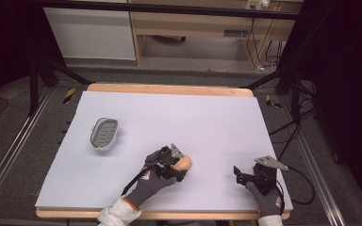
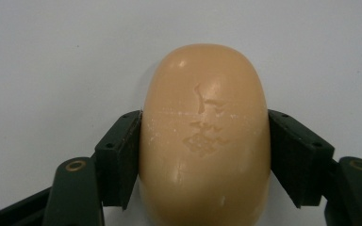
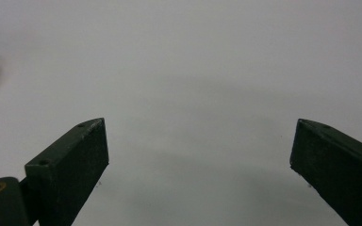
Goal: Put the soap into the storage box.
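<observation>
Left gripper [image 2: 205,155]: clamped on the soap bar [image 2: 205,136], one black jaw pressed against each long side; in the high view it sits near the table's front edge, at about 6 o'clock from the sheet's centre.

Soap bar: tan, oval, with a stamped mark on its top face; it lies on the white sheet [image 1: 193,117] between the jaws, its rounded far end poking out past them (whether it is lifted clear of the sheet I cannot tell).

Right gripper [image 3: 198,160]: jaws spread wide with nothing between them, low over bare sheet at about 4 o'clock from centre; the soap's edge peeks in at 9 o'clock of its own view.

Soap dish [image 1: 104,133]: white with a grey slotted insert, at about 9 o'clock from centre, well apart from the soap and, by my guess, where the bar is headed.

Risk, slip: the bar looks smooth and curved, so a squeeze on its rounded flanks could shoot it forward out of the jaws.

Risk, tilt: the grip sits toward the near half, so the far end may droop on lifting.

Risk, dish: it looks light, and a nudge on arrival could slide it.
</observation>
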